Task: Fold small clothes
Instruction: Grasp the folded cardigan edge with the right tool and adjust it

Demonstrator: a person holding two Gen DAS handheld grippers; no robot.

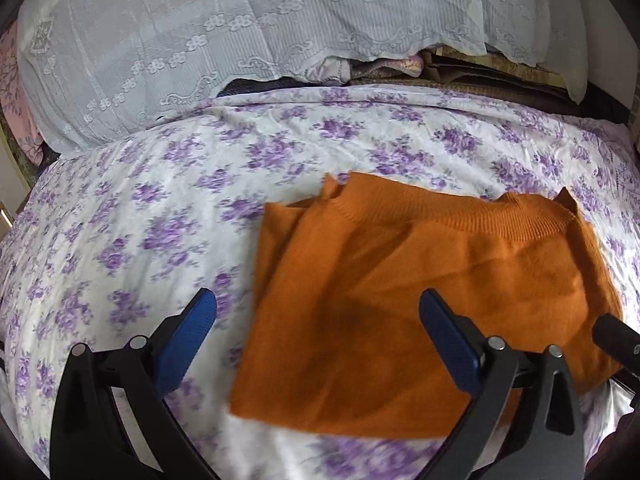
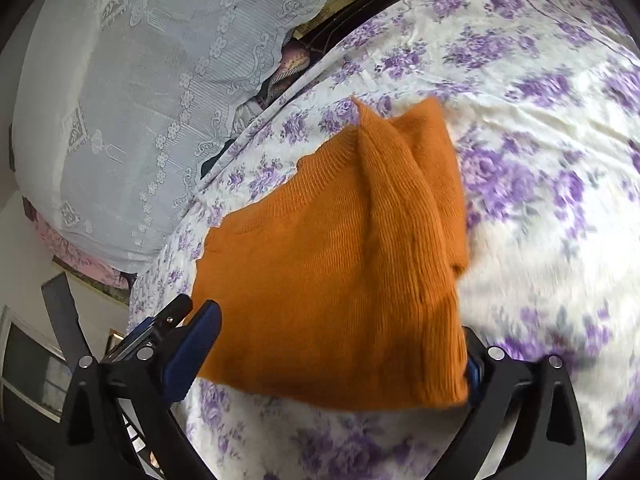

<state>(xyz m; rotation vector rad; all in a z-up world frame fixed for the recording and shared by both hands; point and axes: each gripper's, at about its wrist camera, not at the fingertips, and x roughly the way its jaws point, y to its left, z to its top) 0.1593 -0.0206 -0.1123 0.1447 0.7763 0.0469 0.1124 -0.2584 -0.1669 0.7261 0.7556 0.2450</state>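
Observation:
An orange knit sweater lies folded on a bed sheet printed with purple flowers, its ribbed collar at the far side. My left gripper hovers open over the sweater's near left part, one blue pad over the sheet and the other over the knit. In the right wrist view the sweater fills the gap of my right gripper, whose jaws stand wide. Its left pad sits at the cloth's edge, and the cloth hides most of the right finger.
A white lace cover drapes a tall pile behind the bed, with stacked fabrics showing under its hem. The flowered sheet spreads wide to the right of the sweater. Part of the other gripper shows at the sweater's right edge.

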